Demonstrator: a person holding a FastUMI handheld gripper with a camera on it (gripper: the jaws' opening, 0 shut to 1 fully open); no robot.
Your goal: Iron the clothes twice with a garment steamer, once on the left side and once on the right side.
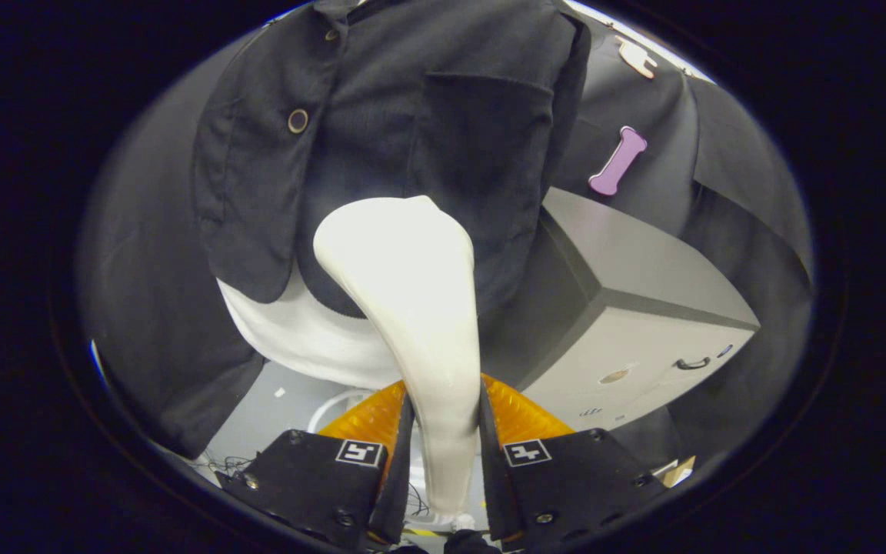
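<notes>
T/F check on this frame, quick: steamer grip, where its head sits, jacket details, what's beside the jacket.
1. Both fingers press on the steamer handle; gripper shut on it. True.
2. The steamer head is against the dark jacket. True.
3. The jacket has no pocket. False: a patch pocket sits above the head.
4. A red cabinet stands beside the jacket. False: the cabinet is grey.
5. A white garment shows under the jacket. True.

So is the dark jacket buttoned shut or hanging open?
Hanging open: the dark jacket has its front flap folded aside, showing a white shirt underneath. The gripper is shut on the steamer.
</notes>
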